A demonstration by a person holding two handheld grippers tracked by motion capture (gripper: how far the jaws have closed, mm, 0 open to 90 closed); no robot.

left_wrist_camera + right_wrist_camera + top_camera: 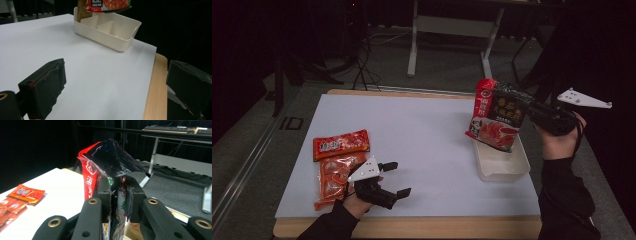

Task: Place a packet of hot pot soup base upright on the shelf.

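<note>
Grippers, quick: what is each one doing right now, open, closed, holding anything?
Left gripper: open, holding nothing.
Right gripper: closed on the red and black packet, above the white bin.

**Handheld grippers and sleeves: appearance**

Left gripper (396, 178): matte black body with two blocky black jaws and a white three-cornered plate on top. In the left gripper view one jaw's edge carries a small red mark and its pad face looks scuffed. Right gripper (524, 106): the same black build and a like white plate pierced with small holes. In the right gripper view its black linkage bars bear brass-coloured ring rivets at the pivots, and the rectangular black pads have rough, worn edges. Both forearms wear dark long sleeves ending at the wrist.
</note>
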